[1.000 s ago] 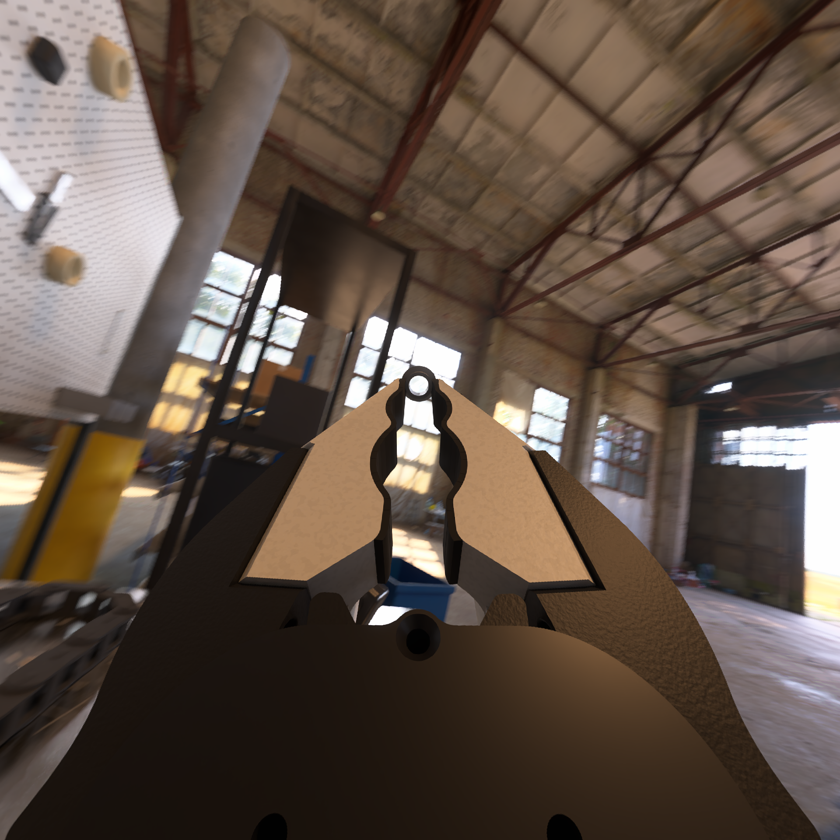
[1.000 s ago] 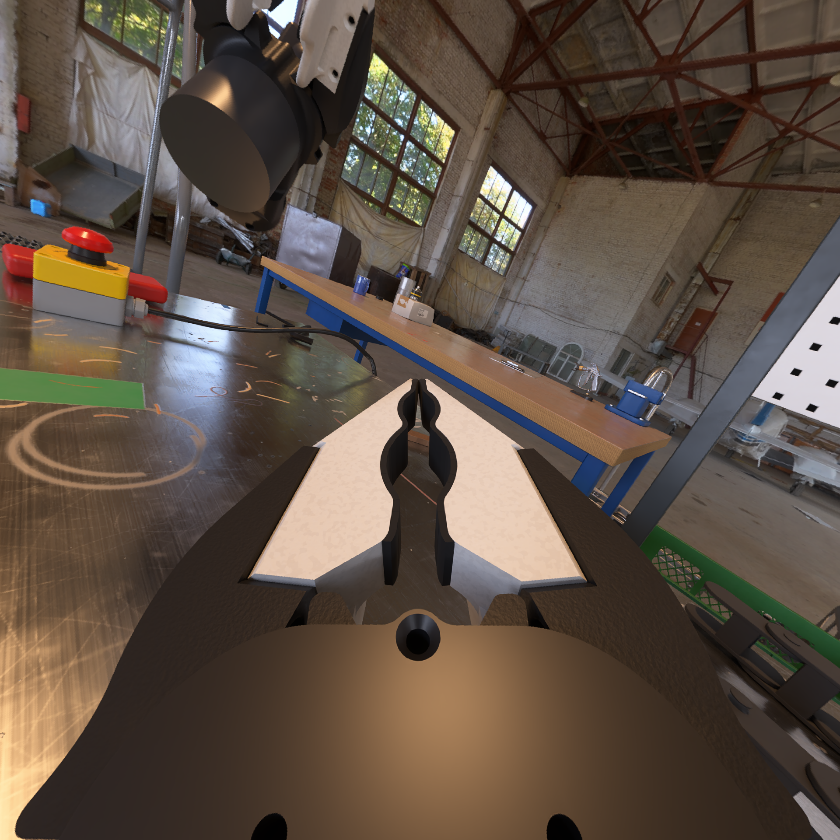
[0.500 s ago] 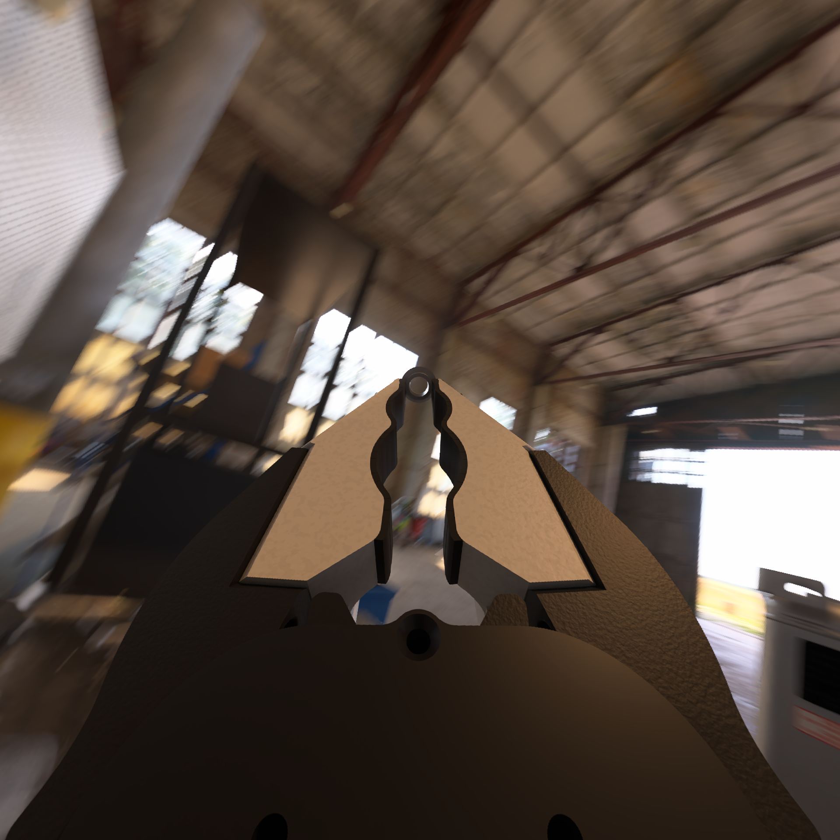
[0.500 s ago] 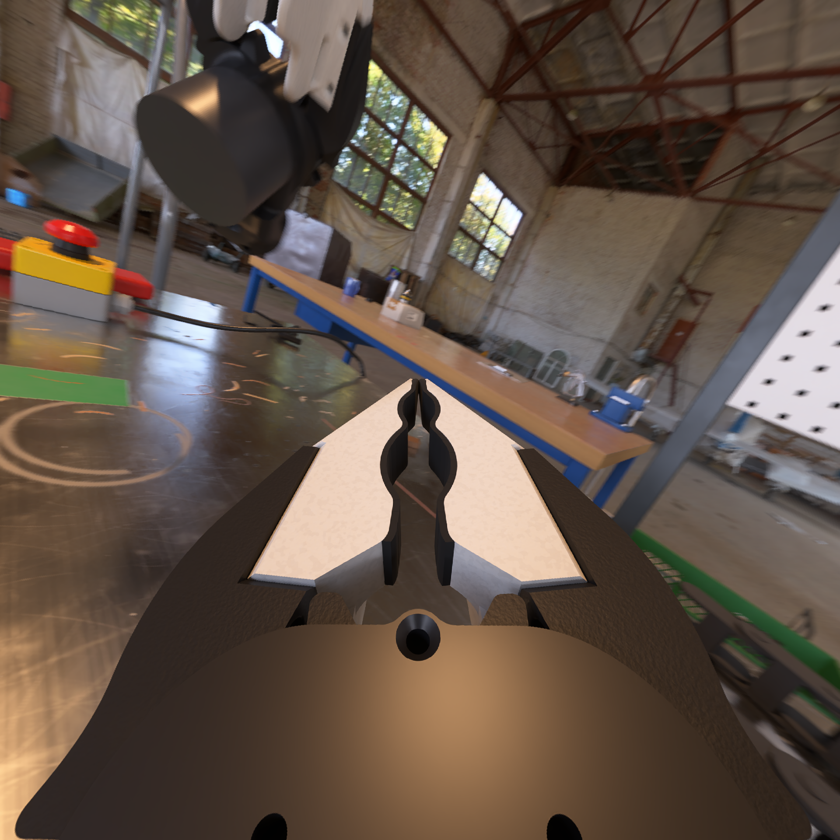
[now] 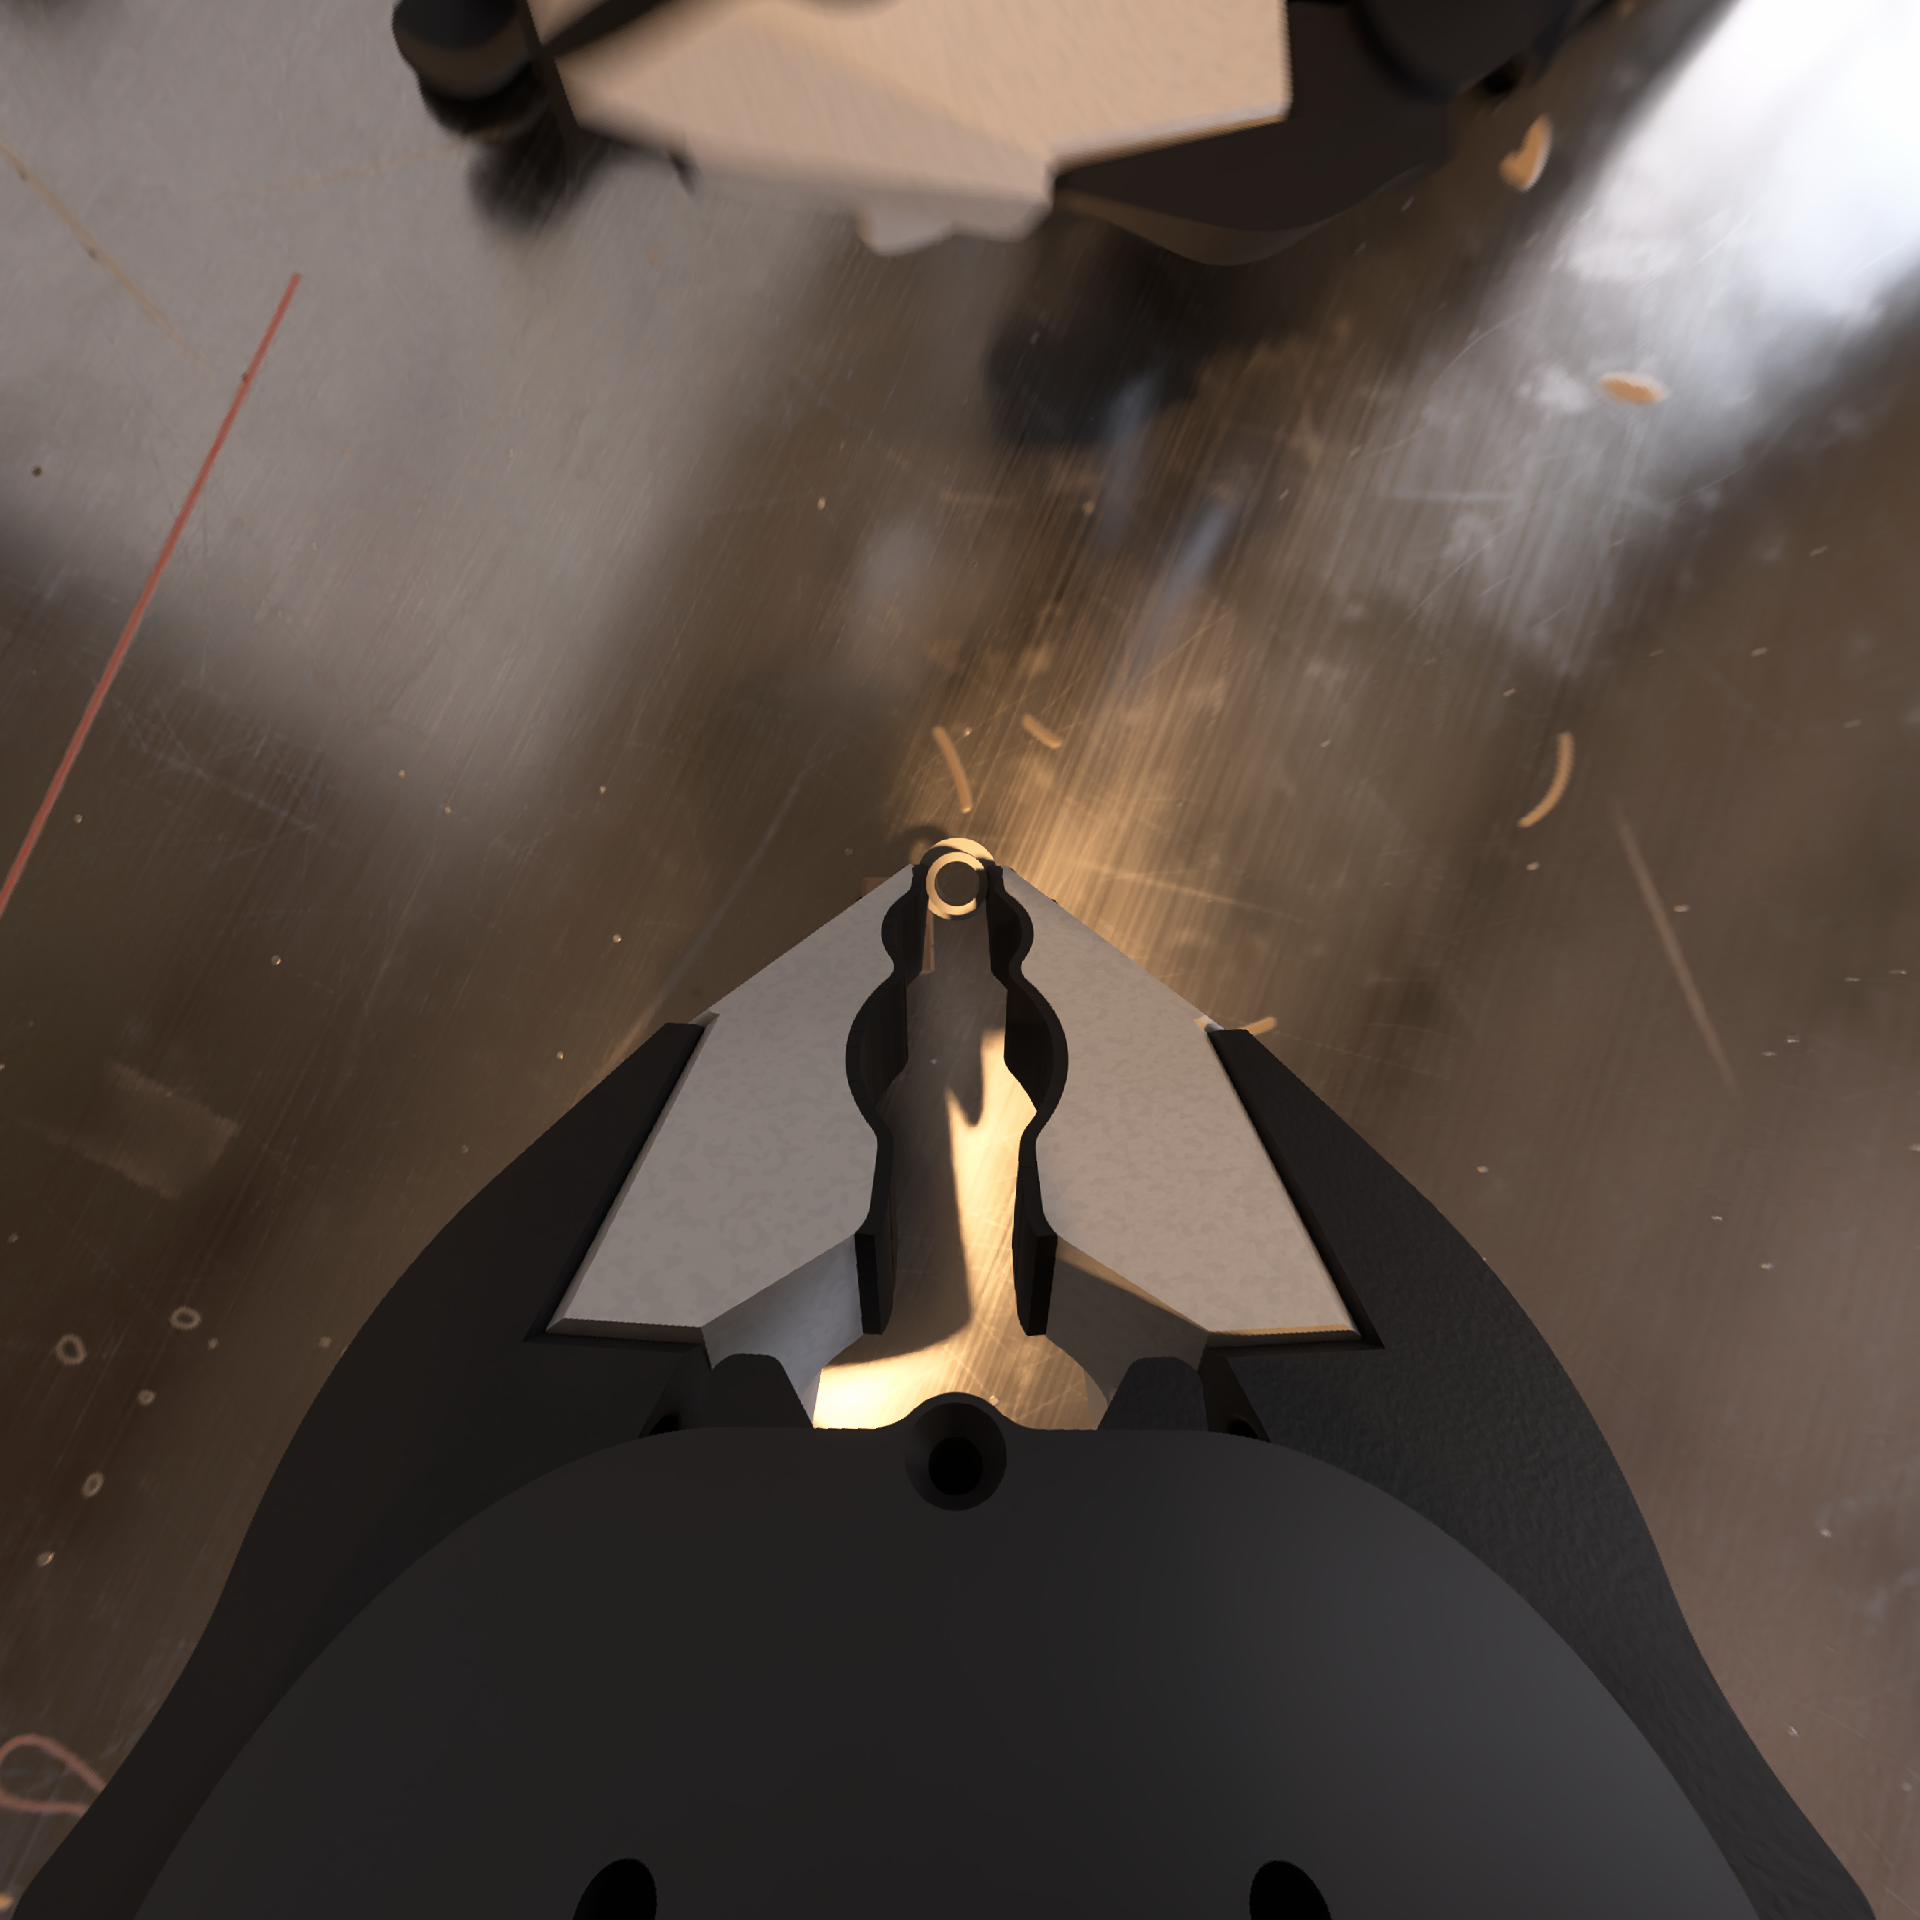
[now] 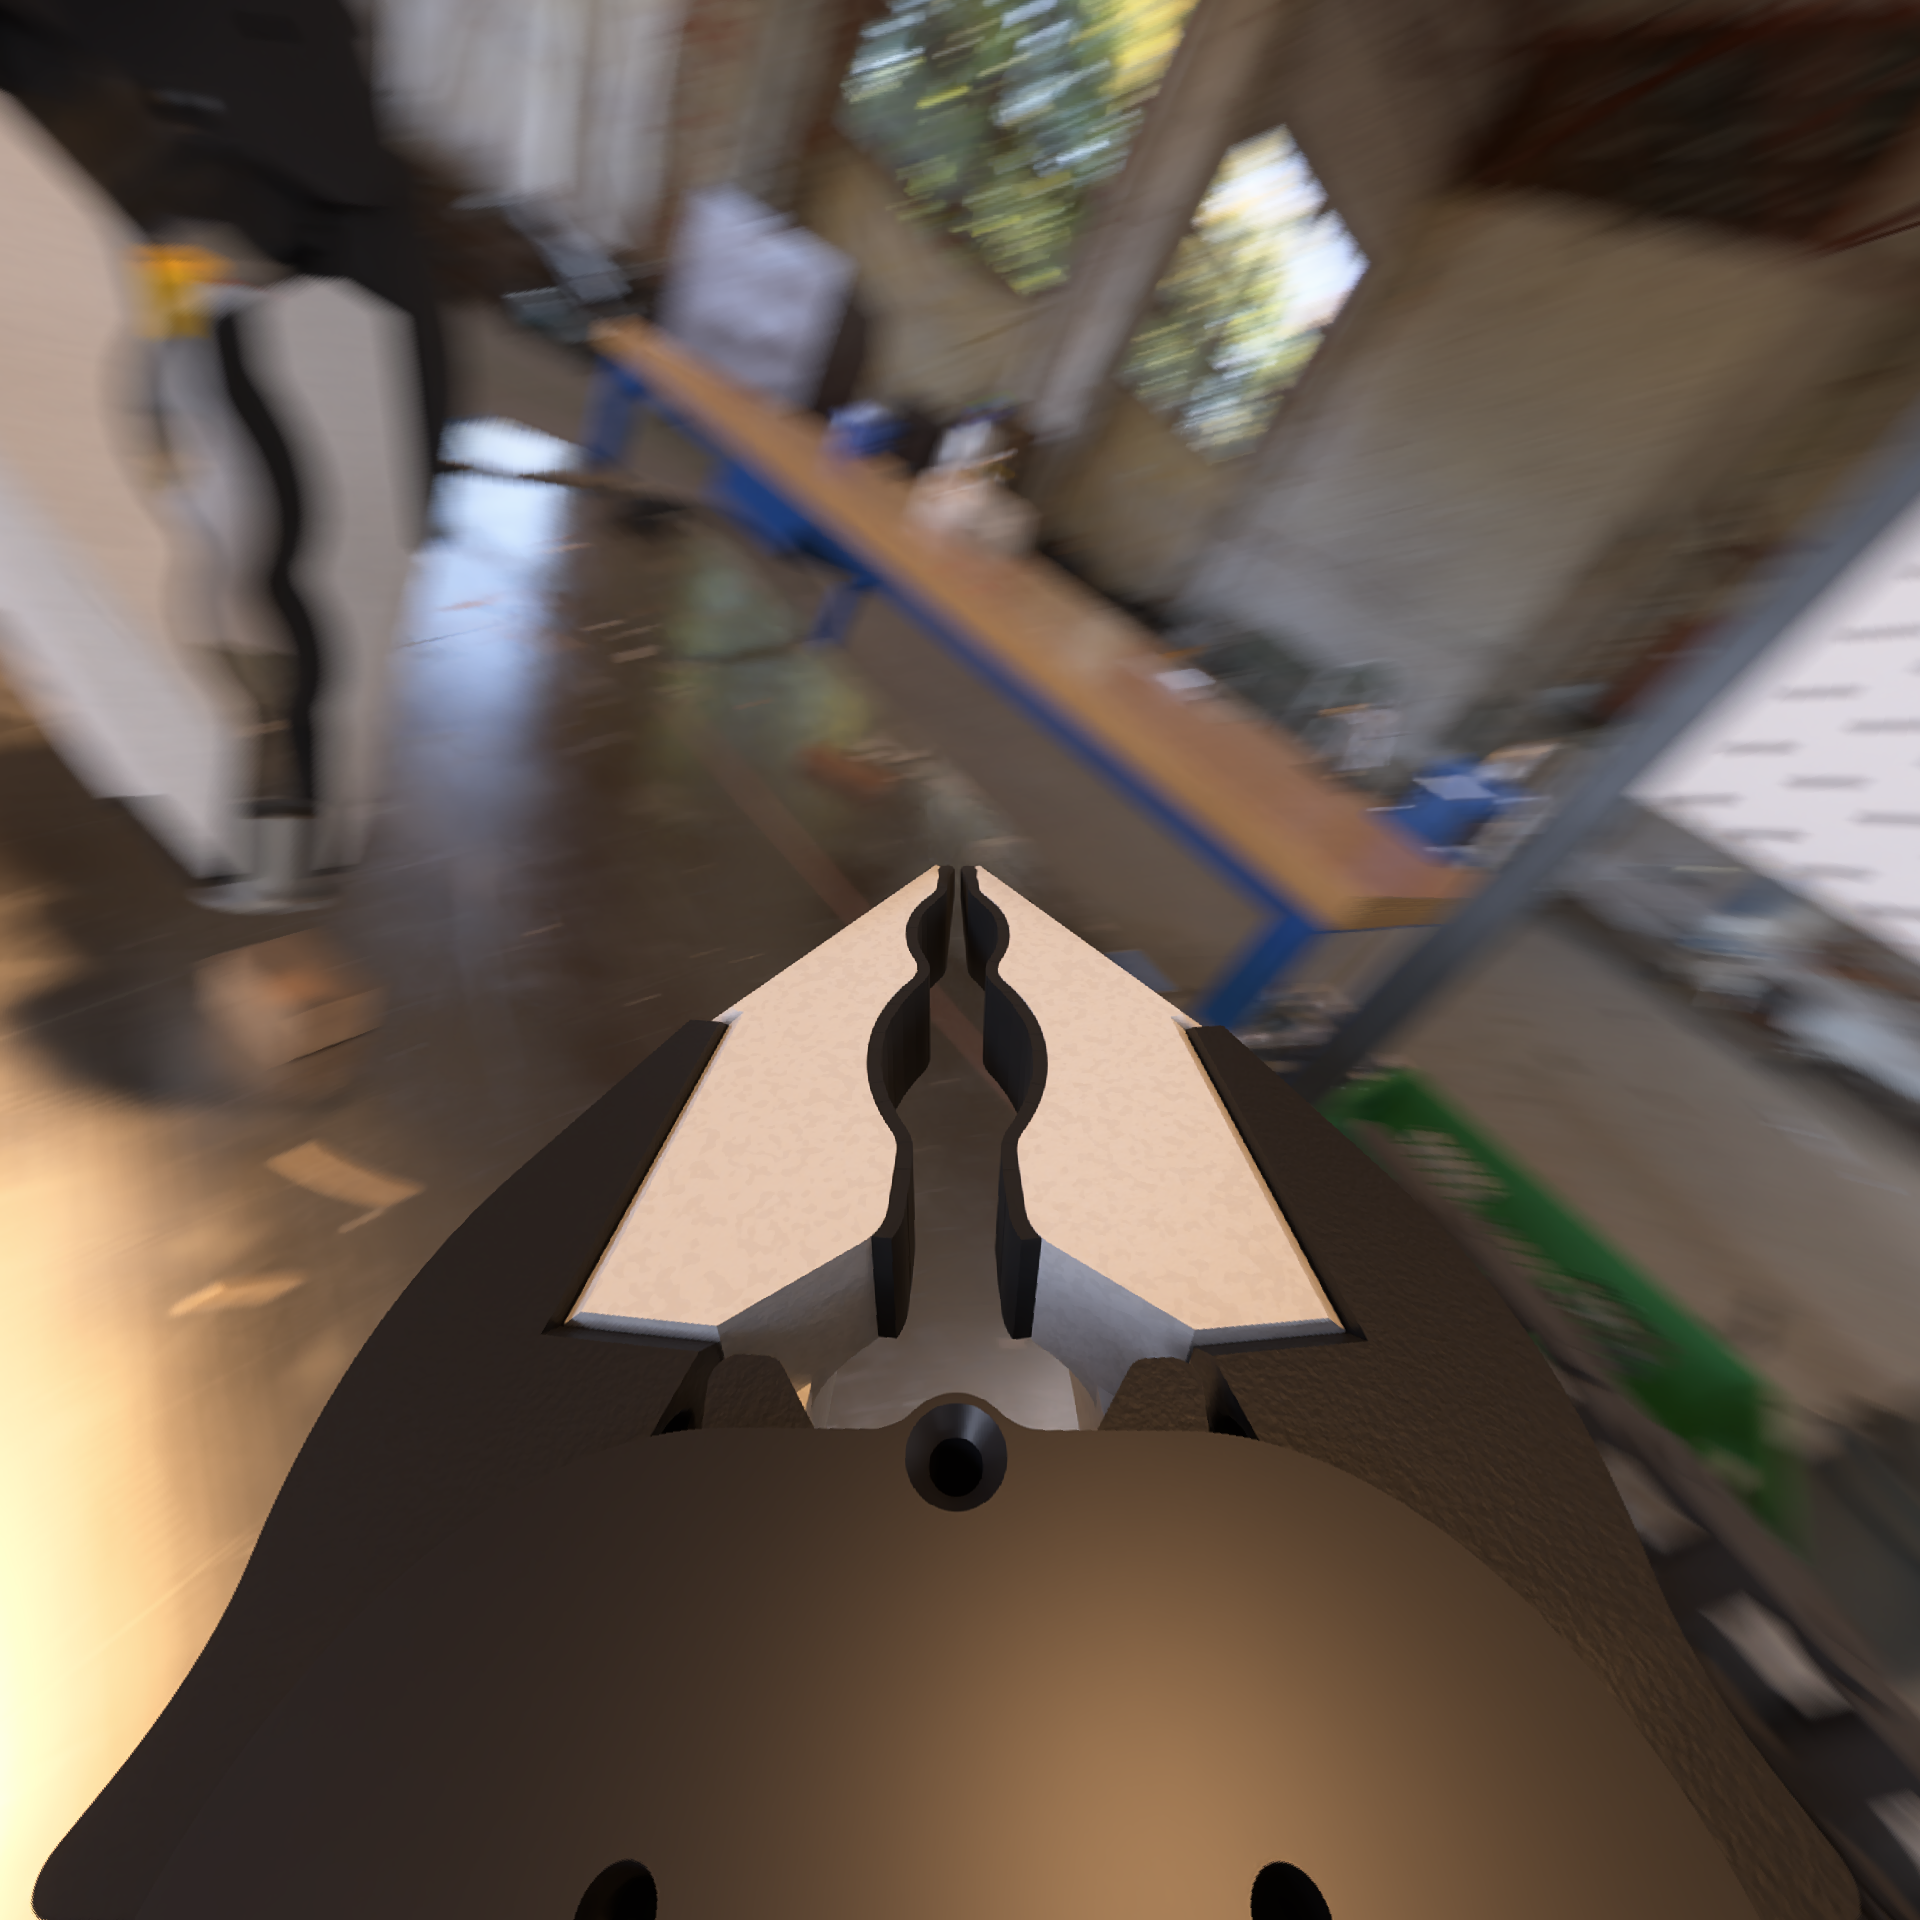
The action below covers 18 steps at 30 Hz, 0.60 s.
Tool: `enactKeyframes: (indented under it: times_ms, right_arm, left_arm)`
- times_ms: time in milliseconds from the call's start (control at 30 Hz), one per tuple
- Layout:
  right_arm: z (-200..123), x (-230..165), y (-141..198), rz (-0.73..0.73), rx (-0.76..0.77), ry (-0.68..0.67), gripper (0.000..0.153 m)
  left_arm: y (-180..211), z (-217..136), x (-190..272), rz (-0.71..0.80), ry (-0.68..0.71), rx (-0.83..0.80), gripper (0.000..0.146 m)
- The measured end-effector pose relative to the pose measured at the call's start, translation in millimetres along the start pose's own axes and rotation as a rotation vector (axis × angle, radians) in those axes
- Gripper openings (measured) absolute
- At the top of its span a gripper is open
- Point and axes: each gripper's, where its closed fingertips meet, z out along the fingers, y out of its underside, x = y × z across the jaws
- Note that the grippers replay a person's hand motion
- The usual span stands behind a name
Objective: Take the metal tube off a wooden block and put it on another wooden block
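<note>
In the left wrist view, the left gripper [image 5: 954,883] is seen pointed down at a scratched metal worktop [image 5: 416,727]. It is clenched on the metal tube [image 5: 952,884], which is pinched at the very fingertips. Only the tube's open ring end is presented to the camera, so its long axis is judged to run along the line of sight, down toward the worktop. No edge or corner of the worktop is shown, so the tube's place on it cannot be given. The other gripper [image 5: 935,114] is seen blurred at the top of the picture.

In the right wrist view, heavily blurred, the right gripper [image 6: 956,883] is seen with its tips nearly closed and nothing between them. A long wooden bench with blue legs [image 6: 1039,644] is made out beyond.

No wooden block is shown in either view. The lift-off is judged done; finding the second block and setting the tube on it is judged left.
</note>
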Motion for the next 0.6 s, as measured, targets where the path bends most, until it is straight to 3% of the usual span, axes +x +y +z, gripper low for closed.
enactKeyframes:
  times_ms: [67, 167, 300, 433, 600]
  right_arm:
    - [1, -41, 8, 0.057, -0.084, -0.283, 0.005]
    - [-2, -73, 20, 0.084, -0.222, -0.474, 0.021]
    - [-9, -94, 28, 0.124, -0.318, -0.600, 0.029]
    - [-13, -104, 34, 0.190, -0.399, -0.668, 0.034]
    - [-11, -112, 38, 0.201, -0.448, -0.681, 0.038]
  left_arm:
    - [6, 6, -4, 0.012, -0.030, -0.037, 0.011]
    - [13, 12, -8, 0.021, -0.051, -0.068, 0.011]
    - [19, 18, -14, -0.019, -0.075, -0.083, 0.011]
    - [26, 22, -22, -0.088, -0.102, -0.055, 0.041]
    - [32, 12, -19, -0.139, -0.102, 0.004, 0.050]
